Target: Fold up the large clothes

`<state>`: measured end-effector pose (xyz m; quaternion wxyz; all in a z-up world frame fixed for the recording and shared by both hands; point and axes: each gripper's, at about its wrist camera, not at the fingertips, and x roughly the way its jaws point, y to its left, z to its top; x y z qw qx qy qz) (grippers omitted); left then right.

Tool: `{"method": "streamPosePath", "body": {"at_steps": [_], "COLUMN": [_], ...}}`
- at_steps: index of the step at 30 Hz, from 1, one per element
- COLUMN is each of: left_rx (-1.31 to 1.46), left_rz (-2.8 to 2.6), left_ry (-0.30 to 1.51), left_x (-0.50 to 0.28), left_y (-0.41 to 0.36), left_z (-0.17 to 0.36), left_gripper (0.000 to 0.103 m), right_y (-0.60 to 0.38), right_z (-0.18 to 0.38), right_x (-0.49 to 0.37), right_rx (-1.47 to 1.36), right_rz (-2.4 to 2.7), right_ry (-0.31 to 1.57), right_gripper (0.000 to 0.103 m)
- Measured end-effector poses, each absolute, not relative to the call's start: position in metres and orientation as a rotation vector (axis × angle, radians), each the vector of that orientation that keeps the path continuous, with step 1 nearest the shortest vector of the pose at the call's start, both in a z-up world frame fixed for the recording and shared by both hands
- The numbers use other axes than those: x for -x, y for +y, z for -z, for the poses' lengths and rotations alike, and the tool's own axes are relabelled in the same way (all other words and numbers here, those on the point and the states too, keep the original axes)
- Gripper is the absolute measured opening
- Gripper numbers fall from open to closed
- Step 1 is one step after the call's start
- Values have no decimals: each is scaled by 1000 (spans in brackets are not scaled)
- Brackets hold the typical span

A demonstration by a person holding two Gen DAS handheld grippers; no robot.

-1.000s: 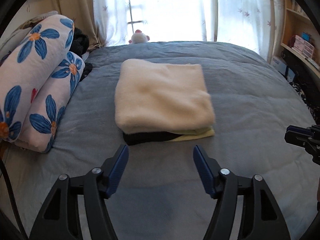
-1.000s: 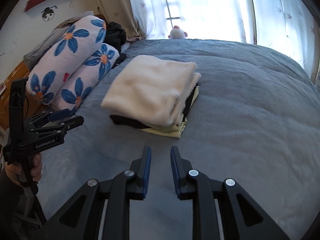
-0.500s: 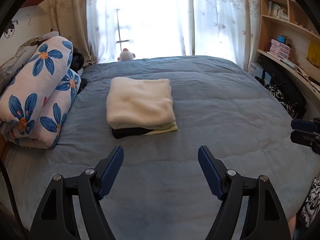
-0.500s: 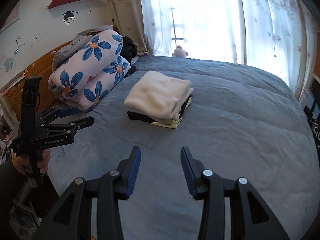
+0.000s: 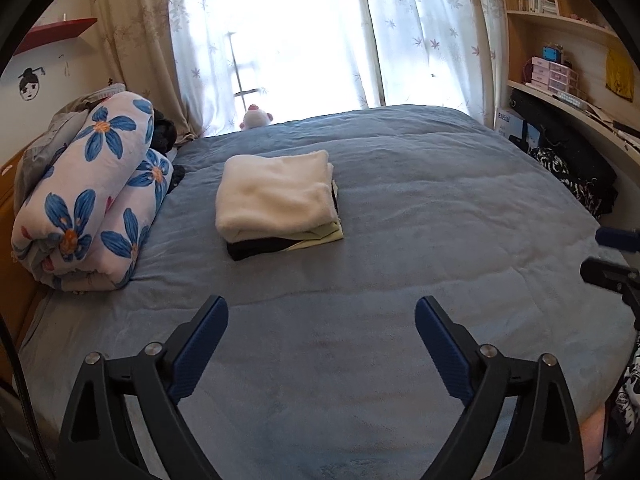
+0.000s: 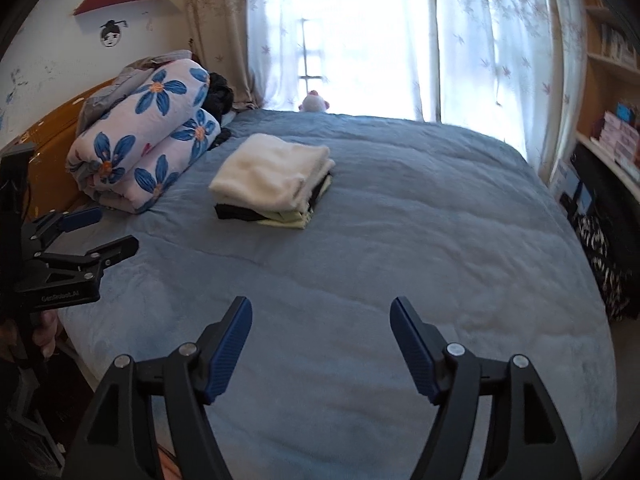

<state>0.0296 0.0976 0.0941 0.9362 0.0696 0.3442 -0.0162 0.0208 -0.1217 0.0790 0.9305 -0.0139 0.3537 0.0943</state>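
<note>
A folded stack of clothes lies on the blue bed: a cream fleece garment on top, a pale yellow one and a black one under it. It also shows in the right wrist view. My left gripper is open and empty, well back from the stack over the near bed. My right gripper is open and empty, also well back. The left gripper also shows at the left edge of the right wrist view.
The blue bedspread covers the bed. A rolled floral quilt lies along the left side with dark clothes behind it. A plush toy sits by the curtained window. Shelves and dark items stand right.
Both grippers have pulled back and up from the stack, which now looks smaller and farther. The right gripper has opened from nearly shut to wide; the left has opened wider.
</note>
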Motion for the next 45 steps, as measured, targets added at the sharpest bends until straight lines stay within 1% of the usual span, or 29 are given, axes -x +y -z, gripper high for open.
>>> {"method": "streamPosePath", "body": {"at_steps": [1, 4, 8, 9, 10, 12, 18, 23, 45], "left_rx": [-129, -79, -20, -8, 2, 19, 14, -20, 36], "left_rz": [25, 16, -4, -2, 0, 5, -30, -60, -69], "left_ry": [711, 752, 800, 809, 819, 832, 840, 835, 865], "left_x": [-27, -23, -21, -19, -18, -14, -2, 6, 6], "left_y": [93, 83, 66, 62, 58, 49, 28, 19, 31], "left_z": [-88, -68, -41, -35, -29, -18, 0, 4, 7], "left_gripper": [98, 99, 99, 99, 99, 99, 99, 99, 99], "right_y": [-126, -136, -143, -143, -144, -143, -139, -140, -134], "right_z": [-72, -49, -27, -23, -20, -14, -4, 1, 11], "right_x": [-19, -17, -11, -8, -5, 2, 11, 15, 19], "right_rx": [4, -70, -109, -109, -103, -86, -100, -80, -80], "right_rz": [-191, -171, -120, -109, -96, -67, -53, -27, -40], "right_ry": [739, 783, 790, 782, 773, 746, 718, 710, 729], "right_gripper": [72, 72, 73, 77, 85, 89, 89, 90, 90]}}
